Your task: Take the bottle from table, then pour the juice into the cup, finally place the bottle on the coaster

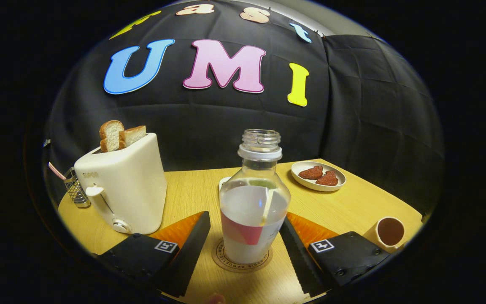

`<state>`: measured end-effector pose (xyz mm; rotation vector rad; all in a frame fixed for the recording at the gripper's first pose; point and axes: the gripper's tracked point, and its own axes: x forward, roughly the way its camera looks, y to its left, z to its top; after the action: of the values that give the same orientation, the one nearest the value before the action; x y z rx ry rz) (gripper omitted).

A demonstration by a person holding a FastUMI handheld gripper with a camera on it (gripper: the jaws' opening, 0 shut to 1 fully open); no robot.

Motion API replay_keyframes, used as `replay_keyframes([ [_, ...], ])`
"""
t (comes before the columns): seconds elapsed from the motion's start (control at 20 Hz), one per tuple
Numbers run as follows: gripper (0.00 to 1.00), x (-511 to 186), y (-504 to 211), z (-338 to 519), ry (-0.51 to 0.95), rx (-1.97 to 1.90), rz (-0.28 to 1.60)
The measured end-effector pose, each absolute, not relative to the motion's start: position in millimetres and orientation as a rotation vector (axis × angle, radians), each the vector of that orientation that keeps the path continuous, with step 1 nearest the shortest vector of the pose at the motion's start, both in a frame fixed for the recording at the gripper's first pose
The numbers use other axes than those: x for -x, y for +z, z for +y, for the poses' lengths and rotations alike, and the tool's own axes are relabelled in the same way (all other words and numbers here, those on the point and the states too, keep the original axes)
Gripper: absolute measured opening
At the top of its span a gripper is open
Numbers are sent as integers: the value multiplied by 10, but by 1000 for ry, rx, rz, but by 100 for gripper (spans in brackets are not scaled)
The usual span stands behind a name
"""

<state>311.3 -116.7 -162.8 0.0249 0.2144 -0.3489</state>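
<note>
A clear uncapped bottle holding pale juice, with a red-and-white label, stands upright on a round brown coaster on the wooden table. My gripper is open. Its black fingers flank the bottle with a gap on each side, the right one closer to the glass. A tan cup with dark liquid inside sits beyond the right finger, near the table's right edge.
A white toaster with two bread slices stands ahead on the left, a wire holder behind it. A white plate with two reddish-brown pieces lies at the far right. A pale object sits behind the bottle.
</note>
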Motion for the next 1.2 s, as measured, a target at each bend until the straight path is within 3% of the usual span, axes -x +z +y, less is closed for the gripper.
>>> replay_keyframes([
  [0.7,97,-1663,-453,-828,-265,-34,68],
  [0.95,97,-942,64,-603,-144,24,-3],
  [1.2,97,-470,383,-593,-117,-16,-42],
])
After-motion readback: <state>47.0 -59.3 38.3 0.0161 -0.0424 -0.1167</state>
